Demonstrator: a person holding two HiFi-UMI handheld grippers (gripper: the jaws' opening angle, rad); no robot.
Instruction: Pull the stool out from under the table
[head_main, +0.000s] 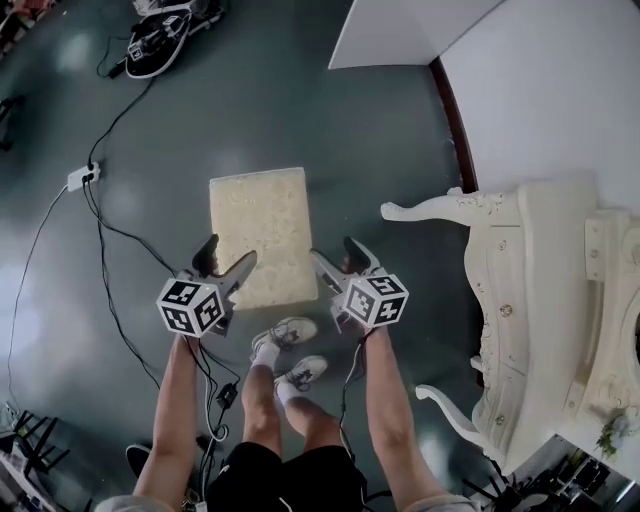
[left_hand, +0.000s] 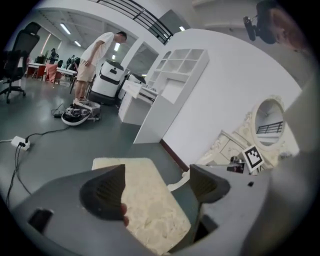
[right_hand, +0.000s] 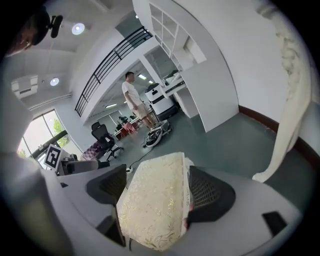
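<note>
The stool (head_main: 262, 225) is lying dead ahead, its long axis running away from me.
My right tongs (head_main: 335, 250) are clamping its near edge; my left tongs (head_main: 228, 255) are gaping around its near corner.

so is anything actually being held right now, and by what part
The right tongs grip the stool by its right edge. The left tongs stand open at its left edge, gripping nothing.
</note>
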